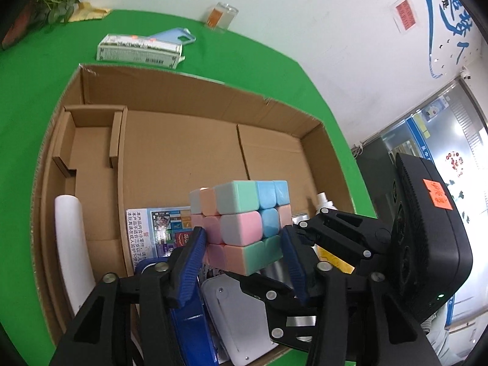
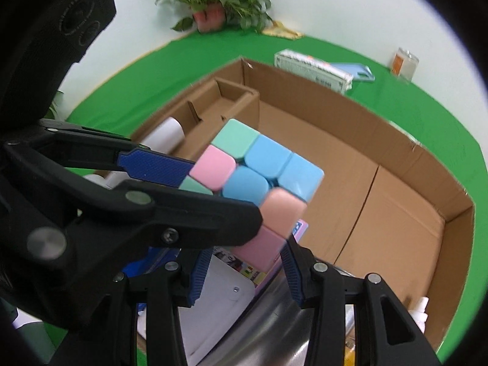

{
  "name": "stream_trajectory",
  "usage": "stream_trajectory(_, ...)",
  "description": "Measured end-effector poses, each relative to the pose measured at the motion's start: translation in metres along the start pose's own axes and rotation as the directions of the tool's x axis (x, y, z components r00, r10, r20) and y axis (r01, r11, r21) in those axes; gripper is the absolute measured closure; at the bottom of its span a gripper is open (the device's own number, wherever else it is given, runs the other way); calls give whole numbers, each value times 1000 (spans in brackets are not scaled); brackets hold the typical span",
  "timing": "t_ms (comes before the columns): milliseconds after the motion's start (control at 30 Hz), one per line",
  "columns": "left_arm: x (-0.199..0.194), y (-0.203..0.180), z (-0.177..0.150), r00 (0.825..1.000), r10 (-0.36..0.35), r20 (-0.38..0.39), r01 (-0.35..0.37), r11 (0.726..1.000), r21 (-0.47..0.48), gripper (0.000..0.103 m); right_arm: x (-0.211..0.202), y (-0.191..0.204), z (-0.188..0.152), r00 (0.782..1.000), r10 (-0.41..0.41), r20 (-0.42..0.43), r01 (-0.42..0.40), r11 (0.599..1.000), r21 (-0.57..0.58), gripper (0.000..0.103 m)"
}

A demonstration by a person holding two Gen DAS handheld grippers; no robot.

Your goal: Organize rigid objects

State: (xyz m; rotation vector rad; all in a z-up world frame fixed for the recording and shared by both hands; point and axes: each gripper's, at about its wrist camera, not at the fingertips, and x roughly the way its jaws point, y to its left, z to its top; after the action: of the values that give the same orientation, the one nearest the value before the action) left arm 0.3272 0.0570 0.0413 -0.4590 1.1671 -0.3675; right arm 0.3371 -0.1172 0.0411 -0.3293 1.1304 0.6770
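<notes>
Cube: pastel puzzle cube (image 1: 244, 225) is hanging in the air above the near end of the cardboard box (image 1: 189, 152), not yet set down.
Left claw: left claw (image 1: 244, 244) is clamping the cube between its blue pads, one on each opposite side.
Right claw: right claw (image 2: 247, 262) is closing around the cube's lower corner; whether its pads are actually pressing cannot be told, so the exchange between claws is looking unfinished.
Box contents: a white roll (image 1: 73, 244), a printed booklet (image 1: 152, 231), a white plastic device (image 1: 231, 314) and a steel vessel (image 2: 274, 320) are lying inside already.
Box floor: the far half is lying bare.
Table: a long carton (image 1: 138, 52), a blue phone case (image 1: 177, 37) and a glass jar (image 1: 222, 16) are waiting outside on the green table (image 1: 274, 70), so the sorting is appearing roughly half done.
</notes>
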Motion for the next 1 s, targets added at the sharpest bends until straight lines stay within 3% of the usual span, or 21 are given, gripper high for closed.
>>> stream_trajectory(200,7,5,-3,1000,27,-3,-27,1000,8,60,9,2,-6,998,-7,-62,8,1000,4,59)
stream_trajectory(367,-9,0,-11,997,56,47,-58,998,31,60,-3,0,-13,999,-3,-54,7,998,60,59)
stream_trajectory(433,-27,-7,-22,990,73,118,-80,995,56,56,-18,6,-26,1000,-11,-27,14,996,93,57)
stream_trajectory(467,-39,-12,-31,981,91,172,-106,991,79,50,-24,9,-32,1000,-18,-10,19,995,100,50)
stream_trajectory(500,-51,-17,-41,961,133,244,-161,982,102,44,-38,16,-44,999,-41,29,38,993,108,32)
stream_trajectory(533,-64,-25,-56,916,206,344,-257,960,108,28,-49,21,-54,995,-72,68,64,992,110,24)
stream_trajectory(567,-76,-28,-71,863,258,434,-330,939,98,0,-64,29,-66,986,-105,130,92,990,109,21)
stream_trajectory(633,-96,-38,-114,735,302,607,-435,897,80,0,-89,42,-92,964,-151,220,123,983,138,19)
stream_trajectory(667,-97,-41,-129,720,313,619,-461,883,90,0,-96,46,-103,955,-165,245,125,977,173,18)
stream_trajectory(767,-92,-44,-163,730,365,577,-494,866,79,0,-107,54,-134,933,-226,280,146,949,279,18)
stream_trajectory(900,-89,-49,-206,677,445,586,-559,829,18,0,-111,56,-169,898,-357,258,225,875,429,18)
stream_trajectory(933,-88,-52,-215,674,455,582,-568,823,14,0,-111,57,-174,894,-379,240,247,862,443,18)
stream_trajectory(1000,-85,-57,-230,696,447,561,-554,832,24,0,-112,58,-179,885,-416,207,291,844,451,18)
